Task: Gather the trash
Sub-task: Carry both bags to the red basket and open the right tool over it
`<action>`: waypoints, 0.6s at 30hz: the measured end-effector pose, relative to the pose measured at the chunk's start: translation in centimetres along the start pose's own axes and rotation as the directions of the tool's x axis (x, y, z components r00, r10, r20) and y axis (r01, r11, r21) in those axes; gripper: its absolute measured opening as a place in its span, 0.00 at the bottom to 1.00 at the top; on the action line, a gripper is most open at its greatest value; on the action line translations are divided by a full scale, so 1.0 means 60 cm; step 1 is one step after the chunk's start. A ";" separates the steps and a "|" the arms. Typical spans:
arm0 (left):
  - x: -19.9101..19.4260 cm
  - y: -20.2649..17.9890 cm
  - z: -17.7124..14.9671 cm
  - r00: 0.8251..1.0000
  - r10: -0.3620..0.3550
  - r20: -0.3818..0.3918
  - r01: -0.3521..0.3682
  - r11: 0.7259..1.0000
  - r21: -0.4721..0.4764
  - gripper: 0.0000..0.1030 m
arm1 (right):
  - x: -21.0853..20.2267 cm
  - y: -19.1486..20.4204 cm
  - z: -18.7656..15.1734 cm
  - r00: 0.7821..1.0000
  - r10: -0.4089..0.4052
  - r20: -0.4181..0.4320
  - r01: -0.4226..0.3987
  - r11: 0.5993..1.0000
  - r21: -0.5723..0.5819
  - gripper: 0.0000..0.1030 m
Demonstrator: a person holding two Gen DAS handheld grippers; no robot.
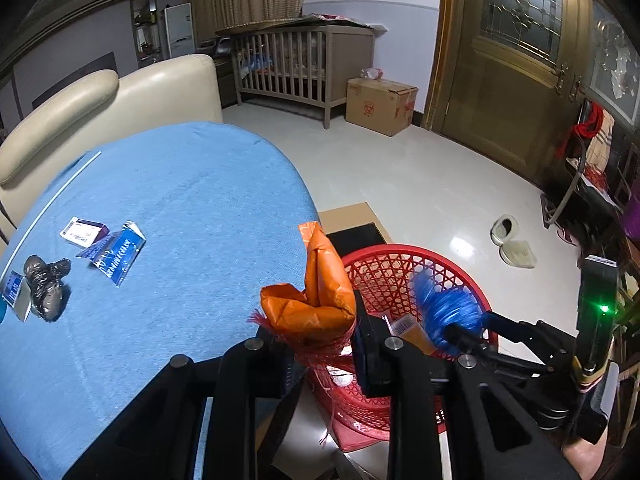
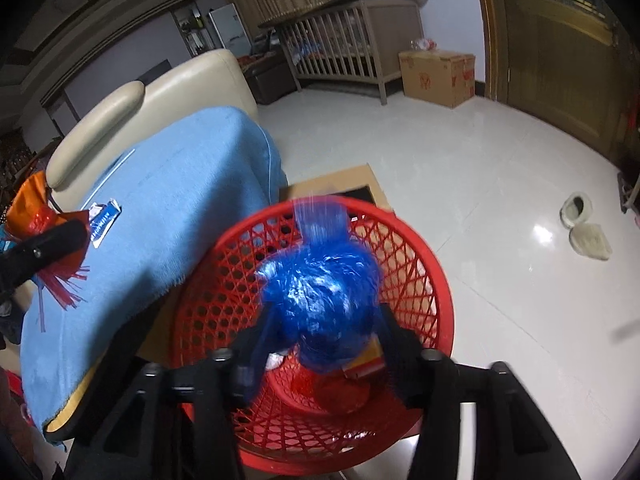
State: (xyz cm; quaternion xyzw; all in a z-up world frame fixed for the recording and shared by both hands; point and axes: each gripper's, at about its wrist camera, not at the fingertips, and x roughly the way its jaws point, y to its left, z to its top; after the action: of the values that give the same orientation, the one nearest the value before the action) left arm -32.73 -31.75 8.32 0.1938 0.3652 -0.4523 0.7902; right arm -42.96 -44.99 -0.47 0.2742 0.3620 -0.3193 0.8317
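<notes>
The right gripper (image 2: 320, 344) is open with the blue wrapper (image 2: 320, 300) over the red basket (image 2: 420, 280), the left gripper (image 1: 320, 344) squeezes an orange wrapper (image 1: 320, 296), and more trash (image 1: 108, 256) waits at left.

Cot (image 1: 296, 60), cardboard box (image 1: 380, 106), perhaps slippers (image 1: 514, 242).

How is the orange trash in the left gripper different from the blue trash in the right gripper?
The orange wrapper is smooth, folded foil with red fringe; the blue wad is crinkly shredded plastic. The orange wrapper is clamped beside the basket; the blue wad sits over it between parted jaws. Both are trash.
</notes>
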 end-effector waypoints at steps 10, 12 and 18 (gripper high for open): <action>0.026 -0.031 -0.002 0.998 -0.039 -0.045 0.041 0.999 0.030 0.25 | -0.028 -0.035 0.020 0.996 -0.032 0.078 0.027 0.997 0.077 0.64; 0.032 -0.041 -0.003 0.997 -0.052 -0.054 0.054 0.998 0.039 0.25 | -0.038 -0.046 0.026 0.994 -0.039 0.098 0.029 0.995 0.100 0.64; 0.055 -0.072 -0.003 0.991 -0.092 -0.094 0.099 0.993 0.069 0.26 | -0.059 -0.071 0.037 0.988 -0.059 0.144 0.037 0.987 0.154 0.65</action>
State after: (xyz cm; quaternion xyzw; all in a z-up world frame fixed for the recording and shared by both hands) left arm -35.42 -35.73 5.80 0.2254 0.3927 -0.4936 0.7425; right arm -46.98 -48.10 2.62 0.3032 0.2807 -0.3851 0.8252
